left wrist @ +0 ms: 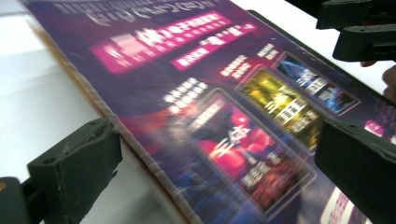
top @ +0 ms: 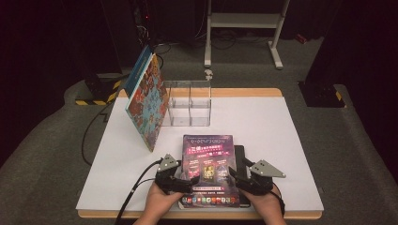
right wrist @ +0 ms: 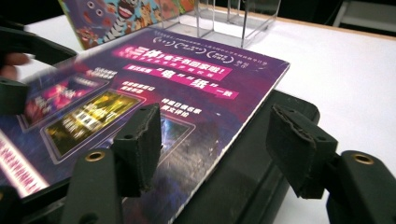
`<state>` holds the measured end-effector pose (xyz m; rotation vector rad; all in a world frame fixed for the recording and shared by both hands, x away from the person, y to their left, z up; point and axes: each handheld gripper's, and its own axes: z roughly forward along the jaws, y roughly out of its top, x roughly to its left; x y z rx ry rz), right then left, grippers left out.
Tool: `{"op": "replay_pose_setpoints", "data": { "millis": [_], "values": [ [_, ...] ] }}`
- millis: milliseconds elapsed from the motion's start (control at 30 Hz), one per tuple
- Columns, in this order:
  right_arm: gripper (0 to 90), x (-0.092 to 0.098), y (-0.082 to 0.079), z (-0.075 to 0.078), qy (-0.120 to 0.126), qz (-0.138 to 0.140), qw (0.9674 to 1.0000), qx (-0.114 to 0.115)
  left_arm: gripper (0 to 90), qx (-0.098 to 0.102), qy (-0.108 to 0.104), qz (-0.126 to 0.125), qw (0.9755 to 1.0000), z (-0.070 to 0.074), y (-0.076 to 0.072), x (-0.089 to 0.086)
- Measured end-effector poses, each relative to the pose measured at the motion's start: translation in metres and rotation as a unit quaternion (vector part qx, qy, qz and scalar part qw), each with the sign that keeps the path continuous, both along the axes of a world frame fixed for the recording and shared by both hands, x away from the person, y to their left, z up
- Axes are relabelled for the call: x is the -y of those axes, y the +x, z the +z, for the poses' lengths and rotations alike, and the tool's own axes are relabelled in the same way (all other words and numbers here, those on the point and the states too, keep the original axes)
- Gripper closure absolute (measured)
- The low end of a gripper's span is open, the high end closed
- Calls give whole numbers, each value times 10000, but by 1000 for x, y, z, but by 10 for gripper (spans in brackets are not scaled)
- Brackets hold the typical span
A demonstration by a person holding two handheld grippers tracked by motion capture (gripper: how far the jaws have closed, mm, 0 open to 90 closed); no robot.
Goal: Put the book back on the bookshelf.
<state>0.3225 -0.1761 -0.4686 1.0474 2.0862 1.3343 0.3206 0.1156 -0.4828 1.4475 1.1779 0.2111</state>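
Both grippers (top: pixel 180 180) (top: pixel 244 180) astride purple book (top: pixel 208 159) edges

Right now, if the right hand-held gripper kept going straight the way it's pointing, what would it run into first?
Most likely the purple book. The right hand-held gripper has open jaws either side of that book's edge, above a black case, so the edge would slide deeper between them. Farther on stands a clear plastic holder, though depth is unclear.
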Motion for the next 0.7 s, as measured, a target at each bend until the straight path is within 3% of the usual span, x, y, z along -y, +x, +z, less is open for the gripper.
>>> {"op": "replay_pose_setpoints", "data": {
  "millis": [67,167,200,300,400,467,567,700],
  "values": [
    [330,-4,3,0,-77,-35,10000,-9,22,76,-42,194,9998,-2,-2,-10],
    [312,-10,6,-2,-308,-20,9994,-174,36,141,75,384,9991,-5,-1,-21],
    [328,-12,7,-4,-449,1,9986,-274,49,143,78,485,9987,-6,0,-24],
    [328,-11,10,-3,-480,13,9978,-455,53,47,-22,568,9984,-7,2,-33],
    [328,-9,11,-3,-445,-32,9974,-564,57,74,-49,542,9985,-5,2,-33],
    [330,-9,9,-1,-536,-94,9971,-540,64,95,8,508,9987,-4,2,-33],
    [333,-4,8,-1,-591,-238,9968,-481,73,59,-95,459,9989,-3,1,-34],
    [339,5,7,-1,-568,-341,9966,-487,85,15,-147,255,9996,-2,-1,-22]
  ]
}}
